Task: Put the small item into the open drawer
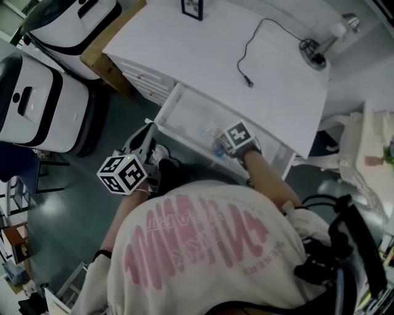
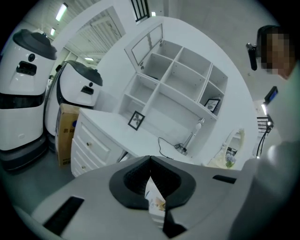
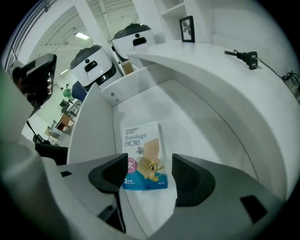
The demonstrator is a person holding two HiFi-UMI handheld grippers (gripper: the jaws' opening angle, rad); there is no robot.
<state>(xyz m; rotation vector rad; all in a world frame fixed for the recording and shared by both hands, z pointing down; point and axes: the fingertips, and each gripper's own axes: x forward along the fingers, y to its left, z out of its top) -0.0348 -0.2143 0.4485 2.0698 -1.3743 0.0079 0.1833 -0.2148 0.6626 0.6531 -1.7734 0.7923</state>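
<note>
A dark floor [image 1: 74,209] fills the left of the head view, where two bulky white machines [image 1: 37,104] stand at the upper left beside a cardboard box [image 2: 65,133]. The white desk [image 1: 203,55] spans the upper middle, its top mostly bare. A lamp [image 1: 323,46] and its trailing cable [image 1: 246,55] sit toward the upper right, and a picture frame [image 1: 192,7] is cut off by the top edge. The drawer [image 1: 184,114] is pulled open below the desk's front edge, its floor largely free. The person's shirt hides the lower frame and the drawer's near corner. The right tool [image 3: 150,169] hangs over the drawer with jaws spread wide. The bandage pack [image 3: 143,154] lies flat on the drawer floor between them, near the left wall. The left tool [image 2: 150,161] is outside the drawer at centre left, its jaws closed tip to tip. A printed sliver shows in the gap behind them, too small to identify.
</note>
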